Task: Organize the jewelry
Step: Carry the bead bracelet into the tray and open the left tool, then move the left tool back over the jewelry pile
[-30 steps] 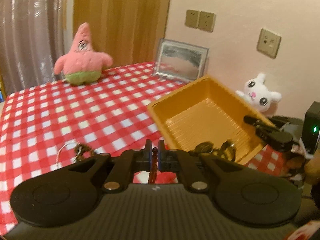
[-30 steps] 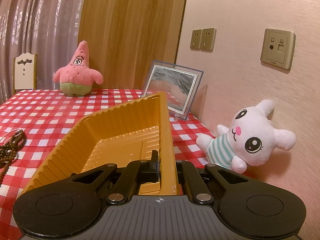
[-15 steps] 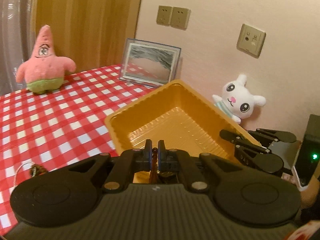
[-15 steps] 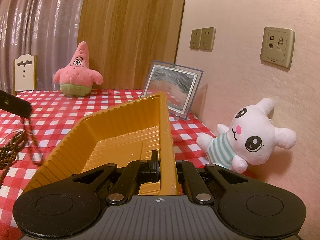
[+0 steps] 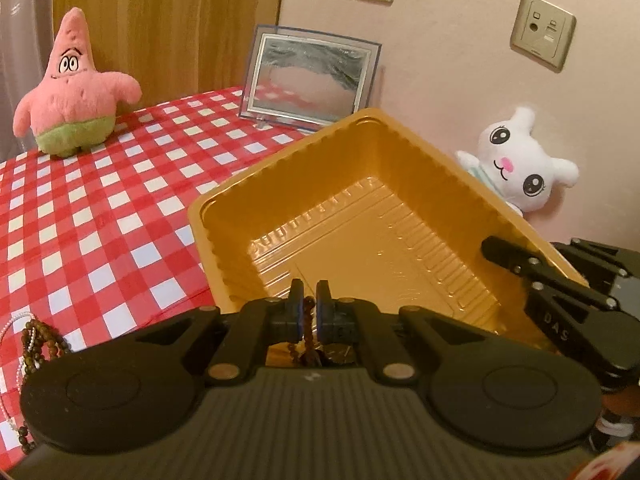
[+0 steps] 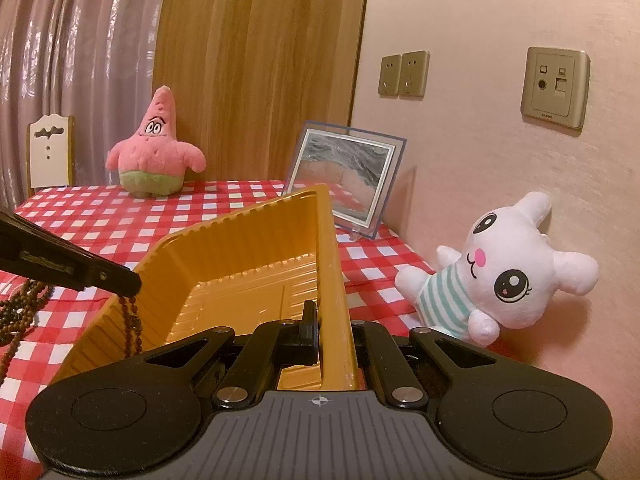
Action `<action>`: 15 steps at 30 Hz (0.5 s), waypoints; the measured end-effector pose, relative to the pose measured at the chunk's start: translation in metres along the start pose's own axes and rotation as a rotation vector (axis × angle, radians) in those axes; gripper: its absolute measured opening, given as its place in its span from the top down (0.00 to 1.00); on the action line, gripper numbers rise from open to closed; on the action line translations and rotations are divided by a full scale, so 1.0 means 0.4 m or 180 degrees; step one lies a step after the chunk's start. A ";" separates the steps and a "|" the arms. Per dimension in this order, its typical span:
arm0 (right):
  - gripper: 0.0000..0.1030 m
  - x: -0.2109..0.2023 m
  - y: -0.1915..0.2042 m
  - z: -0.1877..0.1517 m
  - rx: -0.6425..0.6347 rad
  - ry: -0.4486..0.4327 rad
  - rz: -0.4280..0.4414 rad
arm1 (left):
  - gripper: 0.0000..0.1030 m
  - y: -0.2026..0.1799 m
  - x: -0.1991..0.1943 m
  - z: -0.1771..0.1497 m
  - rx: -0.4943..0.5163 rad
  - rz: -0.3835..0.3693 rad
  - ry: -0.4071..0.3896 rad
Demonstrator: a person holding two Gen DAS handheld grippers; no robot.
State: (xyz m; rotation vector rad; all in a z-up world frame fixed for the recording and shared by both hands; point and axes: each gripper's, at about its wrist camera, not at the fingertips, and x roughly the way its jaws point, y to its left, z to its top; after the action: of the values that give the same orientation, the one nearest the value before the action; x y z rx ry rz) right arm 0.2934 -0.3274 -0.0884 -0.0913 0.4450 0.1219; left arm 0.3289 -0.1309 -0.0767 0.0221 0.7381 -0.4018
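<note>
In the left wrist view, a bead string (image 5: 308, 320) is pinched by the left gripper (image 5: 309, 300) over the yellow tray (image 5: 280, 184). In the right wrist view, the tray's wall (image 6: 330, 280) is clamped by the right gripper (image 6: 328, 326).

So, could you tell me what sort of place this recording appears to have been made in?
Most likely a room in a home, perhaps a dining corner. A table under a red checked tablecloth stands against a wall, with a pink star plush and a framed picture on it, and curtains behind.
</note>
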 end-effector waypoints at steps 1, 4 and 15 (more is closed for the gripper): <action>0.97 0.000 0.000 0.000 -0.0001 -0.0001 0.0000 | 0.94 0.001 0.000 0.001 -0.0019 -0.0006 0.0000; 0.97 0.002 -0.002 0.001 0.0003 0.0007 -0.0003 | 0.88 0.002 -0.017 0.002 -0.0038 -0.0044 -0.0051; 0.97 0.008 -0.003 -0.002 -0.0005 0.0020 -0.0019 | 0.87 0.081 -0.149 -0.049 -0.0238 0.0159 -0.0131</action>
State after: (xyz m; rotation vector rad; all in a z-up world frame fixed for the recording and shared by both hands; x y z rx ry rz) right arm 0.2962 -0.3284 -0.0904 -0.0946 0.4510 0.1161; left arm 0.2883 -0.0773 -0.0559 -0.0379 0.7101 -0.3261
